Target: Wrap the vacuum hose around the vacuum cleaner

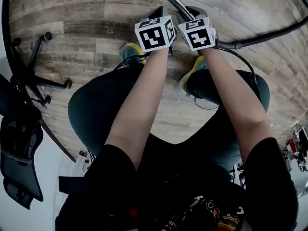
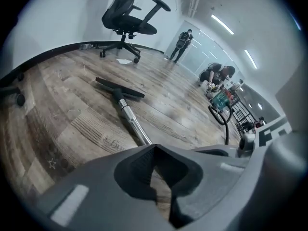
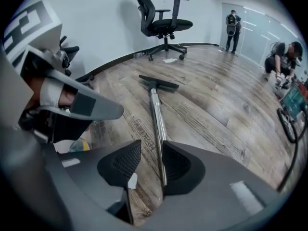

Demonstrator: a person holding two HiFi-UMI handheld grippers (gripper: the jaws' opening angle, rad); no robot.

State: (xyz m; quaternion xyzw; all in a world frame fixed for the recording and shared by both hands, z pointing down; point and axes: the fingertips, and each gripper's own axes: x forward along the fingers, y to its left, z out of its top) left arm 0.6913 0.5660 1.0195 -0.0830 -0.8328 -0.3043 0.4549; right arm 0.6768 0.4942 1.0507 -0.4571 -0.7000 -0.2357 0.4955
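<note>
Floor (image 2: 72, 124): bare wood planks, open out to the curved wall base, with an office chair (image 2: 127, 18) at the far edge.
Vacuum wand (image 3: 156, 114) lies flat, long axis running away from the grippers, nozzle (image 3: 159, 84) crosswise at the far end — seen in the gripper views only.
Black hose (image 1: 269, 35) on the floor, trailing right in the head view.
Left gripper (image 2: 154, 150): jaw tips together, empty.
Right gripper (image 3: 151, 148): jaws partly apart, gripping nothing — wand beyond the gap.

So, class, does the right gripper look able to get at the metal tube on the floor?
Probably yes: the right gripper has its jaws apart, and the tube lies straight ahead with nothing between them.
</note>
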